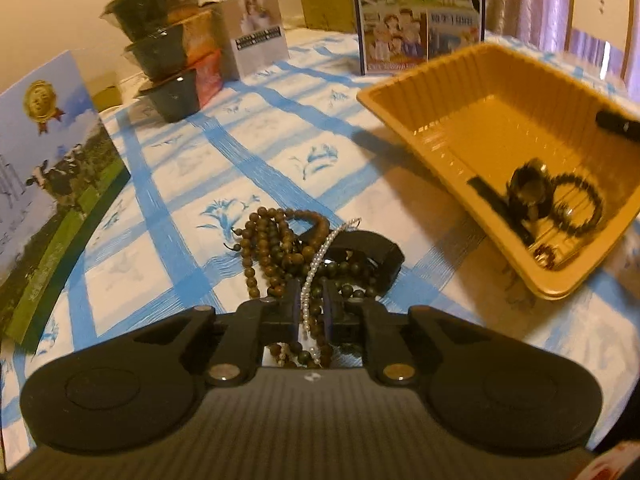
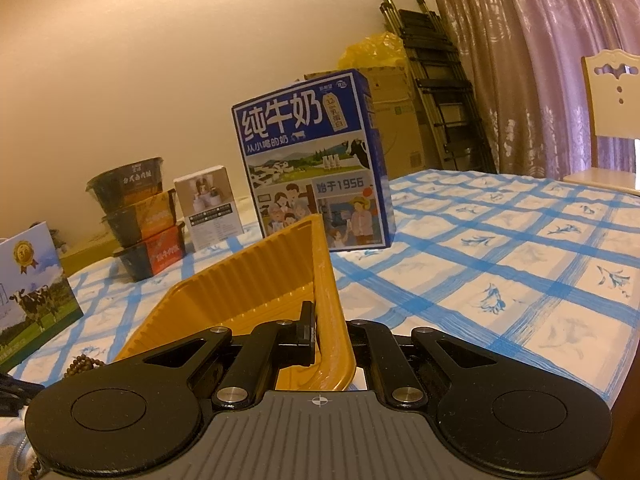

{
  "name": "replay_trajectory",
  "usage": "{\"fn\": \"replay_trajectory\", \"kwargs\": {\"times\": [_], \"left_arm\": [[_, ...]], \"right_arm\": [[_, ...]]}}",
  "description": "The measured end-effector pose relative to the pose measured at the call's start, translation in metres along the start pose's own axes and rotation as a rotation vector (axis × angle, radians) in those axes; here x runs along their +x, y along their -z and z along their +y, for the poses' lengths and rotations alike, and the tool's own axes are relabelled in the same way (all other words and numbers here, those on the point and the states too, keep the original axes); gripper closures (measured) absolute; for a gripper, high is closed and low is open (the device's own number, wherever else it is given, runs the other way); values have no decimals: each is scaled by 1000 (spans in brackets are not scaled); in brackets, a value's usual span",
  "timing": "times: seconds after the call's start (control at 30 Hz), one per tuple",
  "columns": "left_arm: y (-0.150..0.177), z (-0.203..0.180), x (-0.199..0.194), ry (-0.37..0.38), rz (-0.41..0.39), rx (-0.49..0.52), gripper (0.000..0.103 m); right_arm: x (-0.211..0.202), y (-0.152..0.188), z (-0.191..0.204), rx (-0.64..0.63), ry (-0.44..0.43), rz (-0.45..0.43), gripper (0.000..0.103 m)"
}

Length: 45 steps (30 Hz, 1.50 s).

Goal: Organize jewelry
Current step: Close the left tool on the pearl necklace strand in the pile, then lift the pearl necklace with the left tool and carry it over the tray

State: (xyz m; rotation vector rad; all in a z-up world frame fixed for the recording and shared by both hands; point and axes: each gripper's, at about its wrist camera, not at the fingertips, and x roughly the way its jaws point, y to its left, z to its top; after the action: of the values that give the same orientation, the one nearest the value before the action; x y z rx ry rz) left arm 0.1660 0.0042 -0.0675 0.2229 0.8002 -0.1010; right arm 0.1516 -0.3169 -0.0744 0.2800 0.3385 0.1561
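A pile of brown wooden bead strings [image 1: 280,248] lies on the blue-checked tablecloth with a white pearl strand [image 1: 316,268] and a black band [image 1: 372,250]. My left gripper [image 1: 311,300] is over the pile, its jaws nearly shut around the pearl strand and some beads. A yellow plastic tray [image 1: 452,92] is tilted up at the right; a dark bead bracelet [image 1: 576,204], a watch-like piece [image 1: 528,190] and a small ring lie in its low end. My right gripper [image 2: 326,328] is shut on the tray's wall [image 2: 332,300]. Its finger [image 1: 616,124] shows at the tray rim.
A blue milk carton box [image 2: 316,160] stands behind the tray. Stacked noodle bowls [image 2: 136,216], a small white box [image 2: 210,206] and a cow-print box [image 2: 32,296] stand at the left. A chair [image 2: 612,120] and a folded ladder [image 2: 440,80] are at the back right.
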Motion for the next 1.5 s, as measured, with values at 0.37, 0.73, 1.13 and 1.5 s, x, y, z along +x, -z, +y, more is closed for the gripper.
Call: {"fn": "replay_trajectory", "kwargs": {"times": [0.37, 0.73, 1.13, 1.5], "left_arm": [[1, -3, 8, -7, 8, 51, 100], [-35, 2, -64, 33, -164, -15, 100], [-76, -25, -107, 117, -296, -12, 100], [-101, -87, -93, 297, -311, -52, 100]], "right_arm": [[0, 0, -1, -1, -1, 1, 97], [0, -2, -1, -7, -12, -3, 97], [-6, -6, -5, -11, -40, -9, 97], [-13, -7, -10, 6, -48, -9, 96]]}}
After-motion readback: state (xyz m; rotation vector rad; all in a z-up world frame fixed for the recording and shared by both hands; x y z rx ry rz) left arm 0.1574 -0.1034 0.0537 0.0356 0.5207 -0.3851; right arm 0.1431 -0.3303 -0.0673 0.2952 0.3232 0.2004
